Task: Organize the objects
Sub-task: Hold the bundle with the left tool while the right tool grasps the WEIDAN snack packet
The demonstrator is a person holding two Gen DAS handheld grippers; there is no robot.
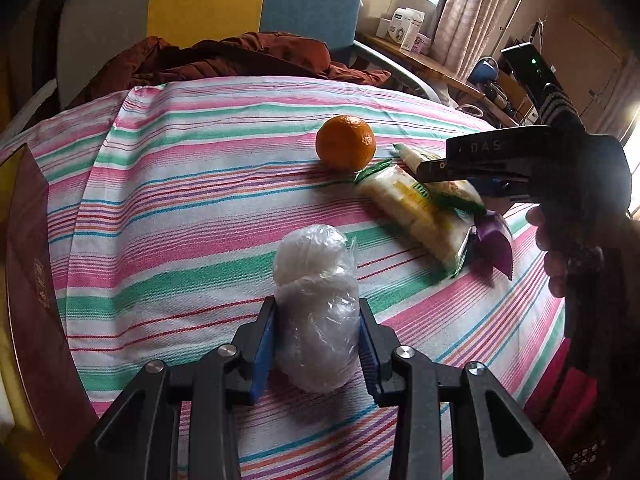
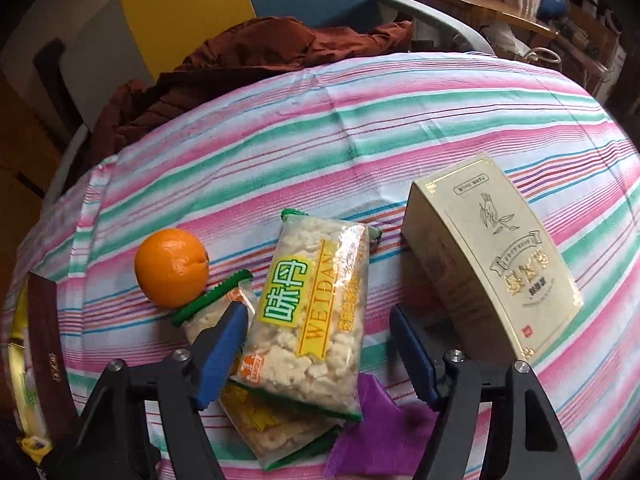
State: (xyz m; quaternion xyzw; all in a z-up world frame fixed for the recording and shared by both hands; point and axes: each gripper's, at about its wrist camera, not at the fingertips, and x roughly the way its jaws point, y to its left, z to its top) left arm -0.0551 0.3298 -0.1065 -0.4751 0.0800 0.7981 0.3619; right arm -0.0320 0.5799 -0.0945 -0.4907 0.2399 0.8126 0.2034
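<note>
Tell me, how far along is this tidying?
Early, it seems. Nothing looks sorted yet. In hand: the left tool is shut on a clear plastic bundle low over the striped cloth. The right tool is open around the top snack packet, not gripping it. Left: the orange, the second packet, the purple wrapper and the cream box lie loose.
</note>
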